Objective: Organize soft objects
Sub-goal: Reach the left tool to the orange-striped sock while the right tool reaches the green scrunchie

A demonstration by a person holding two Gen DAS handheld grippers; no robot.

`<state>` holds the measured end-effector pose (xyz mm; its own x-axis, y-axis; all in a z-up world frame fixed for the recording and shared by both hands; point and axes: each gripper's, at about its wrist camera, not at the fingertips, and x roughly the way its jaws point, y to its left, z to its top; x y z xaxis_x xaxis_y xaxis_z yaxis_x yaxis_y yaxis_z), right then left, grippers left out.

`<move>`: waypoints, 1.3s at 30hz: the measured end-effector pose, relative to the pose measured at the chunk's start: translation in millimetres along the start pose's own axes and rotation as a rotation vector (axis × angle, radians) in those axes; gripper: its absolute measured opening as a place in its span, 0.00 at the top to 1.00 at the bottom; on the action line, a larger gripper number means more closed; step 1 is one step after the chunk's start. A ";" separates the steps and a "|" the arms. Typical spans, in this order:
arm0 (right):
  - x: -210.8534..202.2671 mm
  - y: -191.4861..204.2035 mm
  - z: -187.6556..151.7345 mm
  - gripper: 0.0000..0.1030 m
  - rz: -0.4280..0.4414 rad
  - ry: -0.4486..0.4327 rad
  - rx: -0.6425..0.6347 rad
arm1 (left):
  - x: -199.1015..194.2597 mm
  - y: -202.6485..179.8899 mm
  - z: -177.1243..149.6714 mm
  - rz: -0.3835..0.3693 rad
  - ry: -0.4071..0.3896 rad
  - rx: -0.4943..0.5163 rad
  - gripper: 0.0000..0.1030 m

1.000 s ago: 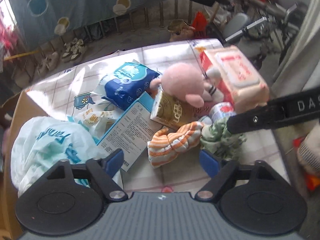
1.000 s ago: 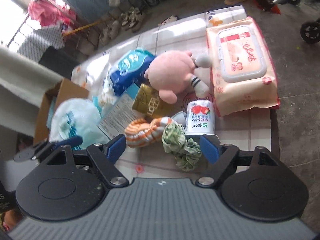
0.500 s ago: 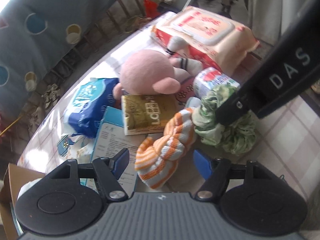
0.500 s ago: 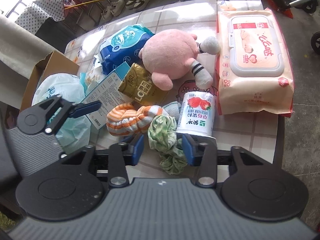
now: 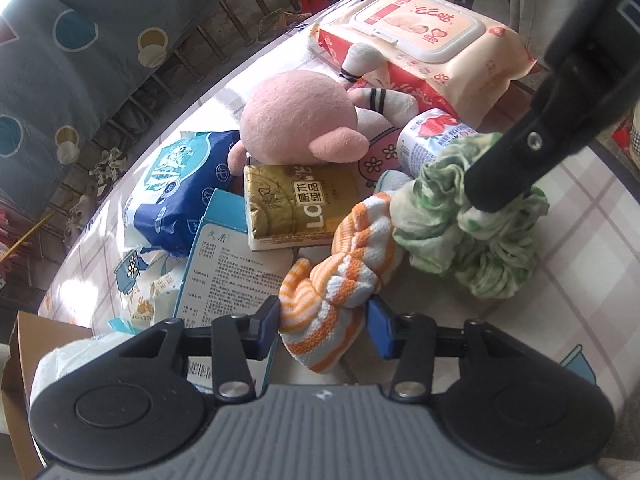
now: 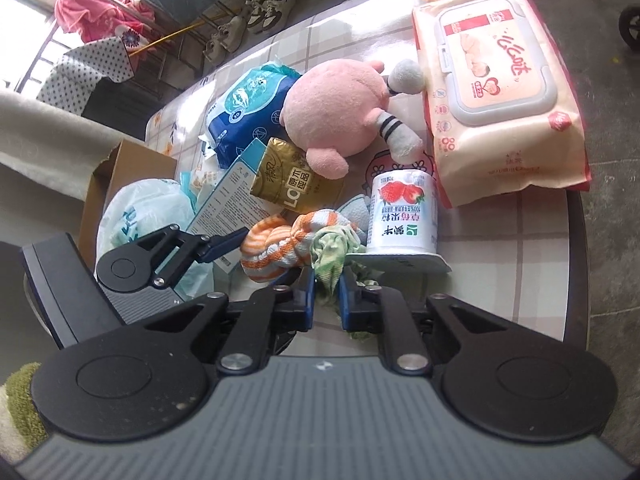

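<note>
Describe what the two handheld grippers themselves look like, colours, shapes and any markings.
Both match: the left gripper and right gripper have blue jaws on black angular linkage arms with silver pivot screws, two round black discs, and a ribbed grey body bearing a small white logo. No cables, sleeves or hands show.

Strawberry carton and gold pack crowd the cloths.
</note>
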<state>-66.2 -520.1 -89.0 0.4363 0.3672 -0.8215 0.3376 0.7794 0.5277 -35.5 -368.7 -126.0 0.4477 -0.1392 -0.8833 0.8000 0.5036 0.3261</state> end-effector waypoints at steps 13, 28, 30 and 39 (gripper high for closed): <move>-14.8 -1.9 -20.0 0.90 0.210 0.047 0.265 | -42.5 29.0 -61.3 -0.227 0.222 -0.498 0.72; 16.5 -50.6 -44.0 0.62 0.021 0.110 0.410 | -57.6 31.0 -64.3 -0.209 0.193 -0.469 0.51; 10.5 -41.9 -39.8 0.46 -0.013 0.095 0.358 | -62.4 30.8 -59.7 -0.209 0.163 -0.435 0.48; 24.9 -10.6 -33.0 0.20 -0.112 0.099 0.196 | -48.3 13.8 -44.2 -0.236 0.147 -0.292 0.45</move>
<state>-86.4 -502.5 -122.1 0.3067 0.3392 -0.8893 0.5388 0.7084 0.4560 -63.7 -317.4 -93.7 0.1862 -0.1678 -0.9681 0.7174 0.6965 0.0172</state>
